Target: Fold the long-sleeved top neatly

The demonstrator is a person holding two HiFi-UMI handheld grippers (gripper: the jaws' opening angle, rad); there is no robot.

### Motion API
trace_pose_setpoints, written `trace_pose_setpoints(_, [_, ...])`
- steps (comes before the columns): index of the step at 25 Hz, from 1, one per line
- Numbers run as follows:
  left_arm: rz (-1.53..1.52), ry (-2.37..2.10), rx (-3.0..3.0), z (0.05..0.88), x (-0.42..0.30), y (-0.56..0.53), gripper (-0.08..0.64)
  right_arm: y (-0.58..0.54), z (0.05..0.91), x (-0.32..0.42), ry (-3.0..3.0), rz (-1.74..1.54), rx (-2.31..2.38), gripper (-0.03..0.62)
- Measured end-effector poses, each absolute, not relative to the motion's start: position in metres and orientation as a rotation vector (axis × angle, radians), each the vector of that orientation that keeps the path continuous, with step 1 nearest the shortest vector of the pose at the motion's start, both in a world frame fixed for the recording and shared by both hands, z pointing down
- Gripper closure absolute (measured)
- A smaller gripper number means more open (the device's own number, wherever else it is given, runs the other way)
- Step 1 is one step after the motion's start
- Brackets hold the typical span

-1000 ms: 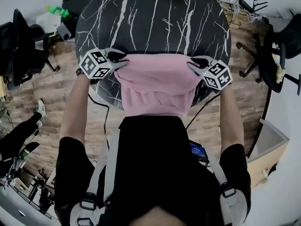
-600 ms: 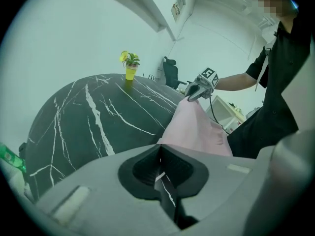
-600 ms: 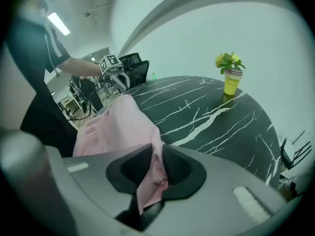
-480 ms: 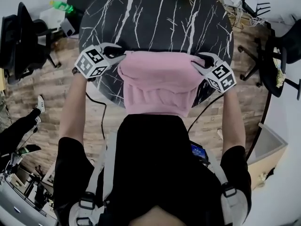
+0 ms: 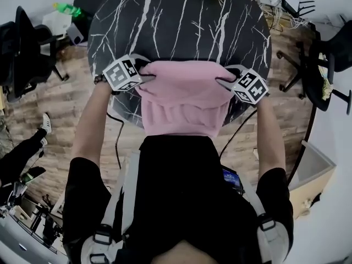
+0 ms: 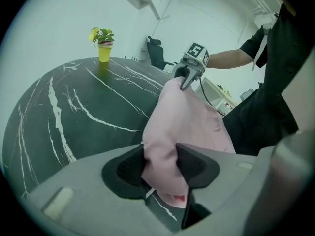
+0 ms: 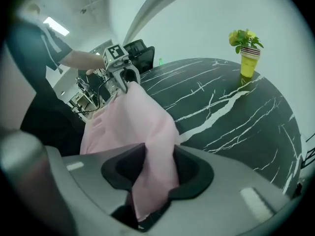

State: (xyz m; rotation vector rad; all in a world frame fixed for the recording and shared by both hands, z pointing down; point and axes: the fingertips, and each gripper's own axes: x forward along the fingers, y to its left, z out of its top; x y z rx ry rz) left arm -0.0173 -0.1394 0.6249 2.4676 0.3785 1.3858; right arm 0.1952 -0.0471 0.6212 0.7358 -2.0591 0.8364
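Pink top (image 5: 184, 100) lies over the near edge of the black marble table (image 5: 181, 21) and hangs down toward me. My left gripper (image 5: 145, 75) and right gripper (image 5: 222, 80) each have a bunched upper corner between their fingers; both jaws have just been opening, yet the cloth fills each gap and touches both pads

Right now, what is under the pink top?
Under the pink top is the black table. The top's lower part hangs past the edge, in front of the person's black shirt. The table's near edge, and anything beneath the cloth, is covered.
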Motion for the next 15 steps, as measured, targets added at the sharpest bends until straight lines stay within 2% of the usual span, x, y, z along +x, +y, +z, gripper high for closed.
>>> trace_pose_setpoints(2, [1.367,0.355,2.472,0.625,-0.015,-0.144,0.399,-0.052,0.621,0.195,-2.069,0.797,0.748,0.474])
trace_pose_setpoints(4, [1.346,0.307,2.486,0.623,-0.012,-0.156,0.428,-0.062,0.618,0.2,-2.075,0.738,0.786,0.489])
trace_pose_setpoints(15, [1.307,0.017,2.619,0.608,0.022,-0.247,0.426,-0.162,0.606,0.239,-2.007,0.46,1.012,0.488])
